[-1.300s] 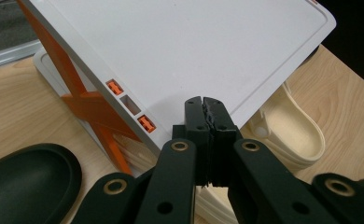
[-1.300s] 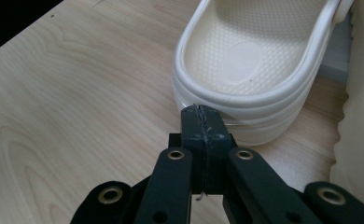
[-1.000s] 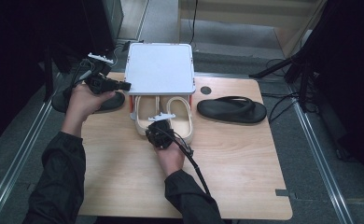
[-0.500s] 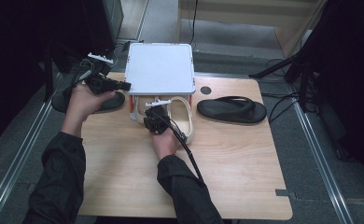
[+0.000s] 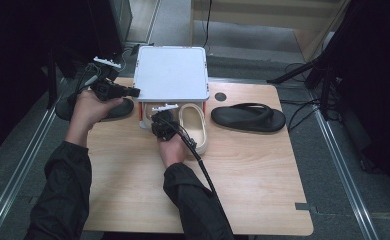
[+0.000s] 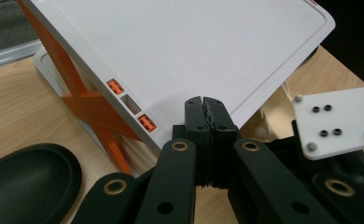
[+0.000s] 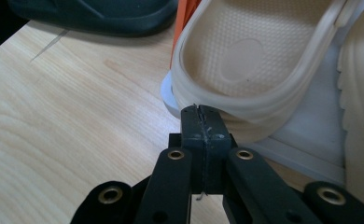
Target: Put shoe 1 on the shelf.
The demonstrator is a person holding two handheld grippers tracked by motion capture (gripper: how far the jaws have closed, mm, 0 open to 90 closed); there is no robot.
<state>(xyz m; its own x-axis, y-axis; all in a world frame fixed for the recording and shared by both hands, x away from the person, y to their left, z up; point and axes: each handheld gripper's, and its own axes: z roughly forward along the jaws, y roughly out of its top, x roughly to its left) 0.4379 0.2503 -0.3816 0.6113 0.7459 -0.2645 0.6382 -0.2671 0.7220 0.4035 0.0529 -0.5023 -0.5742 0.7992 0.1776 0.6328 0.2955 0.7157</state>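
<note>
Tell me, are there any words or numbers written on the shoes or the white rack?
None: no words, numbers or signs can be read.
The cream sandal has only a blank oval in its footbed.
The white rack top is plain.
The black sandal shows no print.
</note>
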